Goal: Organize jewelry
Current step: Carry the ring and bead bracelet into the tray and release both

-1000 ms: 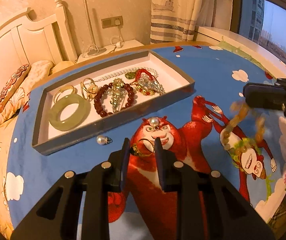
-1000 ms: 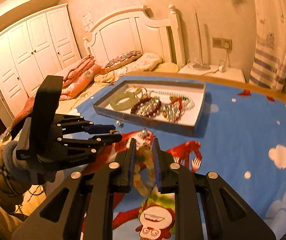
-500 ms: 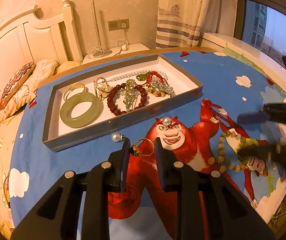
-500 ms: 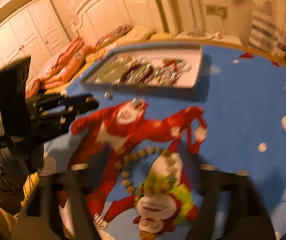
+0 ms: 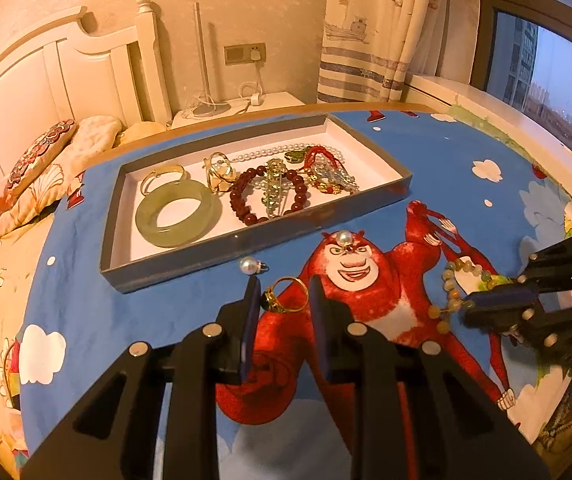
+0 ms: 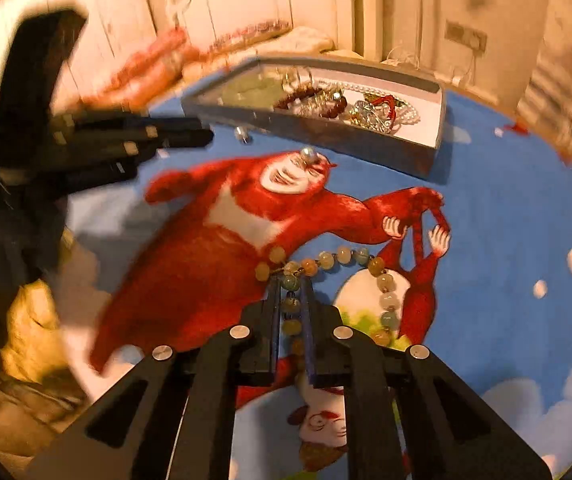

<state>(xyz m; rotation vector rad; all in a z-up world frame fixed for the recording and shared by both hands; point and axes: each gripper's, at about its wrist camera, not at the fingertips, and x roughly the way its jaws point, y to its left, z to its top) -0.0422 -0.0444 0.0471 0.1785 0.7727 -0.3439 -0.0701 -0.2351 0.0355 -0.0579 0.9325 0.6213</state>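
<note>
Right tool (image 6: 291, 286) sits narrow around the bead bracelet (image 6: 336, 258), which lies on the bedspread (image 6: 506, 208), apparently to lift it toward the tray (image 5: 254, 236). Left tool (image 5: 282, 300) is wide, straddling the gold ring (image 5: 285, 294), not gripping.

A home bedroom: white headboard (image 5: 58, 76) and pillows (image 5: 42, 152) at the left, a nightstand (image 5: 238, 106) with a plugged-in wall socket (image 5: 245, 54) beyond the bed's far edge, striped curtain (image 5: 370, 32) by a window (image 5: 542, 60), cartoon bedsheet (image 5: 466, 148) underneath.
</note>
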